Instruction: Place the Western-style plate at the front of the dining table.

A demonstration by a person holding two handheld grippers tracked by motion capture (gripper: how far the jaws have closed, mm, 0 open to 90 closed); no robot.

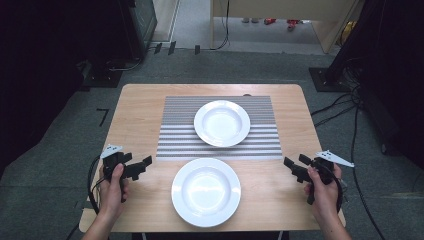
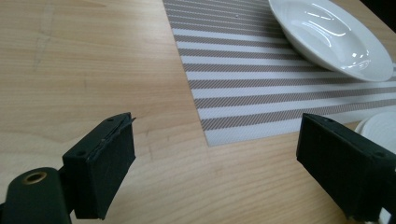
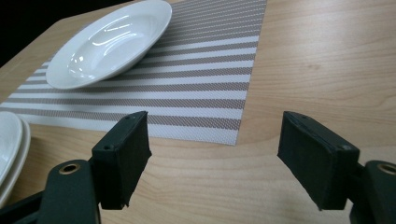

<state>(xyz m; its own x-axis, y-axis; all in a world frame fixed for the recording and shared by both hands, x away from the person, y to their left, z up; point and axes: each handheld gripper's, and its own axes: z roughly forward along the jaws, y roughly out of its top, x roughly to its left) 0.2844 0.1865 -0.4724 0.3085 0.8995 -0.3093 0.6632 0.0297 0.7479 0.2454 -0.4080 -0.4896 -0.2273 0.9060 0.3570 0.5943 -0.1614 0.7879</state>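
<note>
From above: near plate [image 1: 206, 191] between left gripper [image 1: 141, 166], right gripper [image 1: 294, 168], jaws apart.

A wooden worktop [image 1: 140, 115] fills the middle of the frame, with a striped mat [image 1: 172, 130] at centre bearing one white plate [image 1: 222, 123]. A second plate [image 1: 206, 191] lies just below the mat. The left tool [image 1: 146, 162] sits lower left, the right tool [image 1: 290, 163] lower right, both wide apart-jawed.

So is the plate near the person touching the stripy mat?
Apart. In the high view a strip of bare wood shows between the near plate and the front edge of the striped mat.
</note>
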